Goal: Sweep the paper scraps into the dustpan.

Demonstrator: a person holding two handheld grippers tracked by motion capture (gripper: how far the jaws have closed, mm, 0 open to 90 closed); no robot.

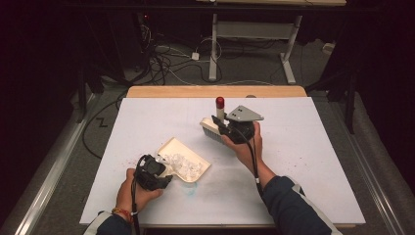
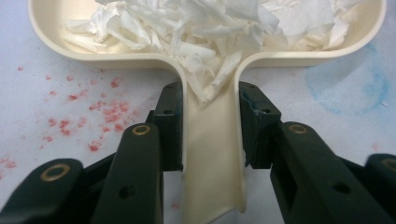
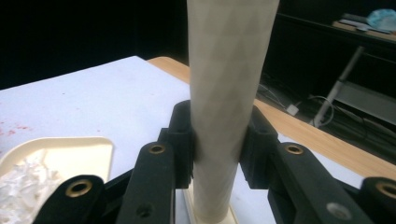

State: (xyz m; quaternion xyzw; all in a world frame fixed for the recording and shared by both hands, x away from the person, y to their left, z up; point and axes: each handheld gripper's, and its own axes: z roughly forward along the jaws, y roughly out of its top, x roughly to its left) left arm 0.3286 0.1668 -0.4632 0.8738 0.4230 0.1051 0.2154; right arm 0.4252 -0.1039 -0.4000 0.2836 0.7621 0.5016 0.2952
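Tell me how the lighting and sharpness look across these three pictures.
High view: white table cover lit evenly, floor and room behind it dark, detail soft. Left gripper view: bright and crisp on the paper scraps in the dustpan. Right gripper view: brush handle close and slightly blurred, background nearly black.

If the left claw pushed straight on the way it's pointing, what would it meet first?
The left claw already clamps the dustpan's handle; straight ahead is the dustpan's tray, so probably the torn white paper scraps heaped inside.

Fingers (image 3: 184, 140) around brush handle (image 3: 224, 107)
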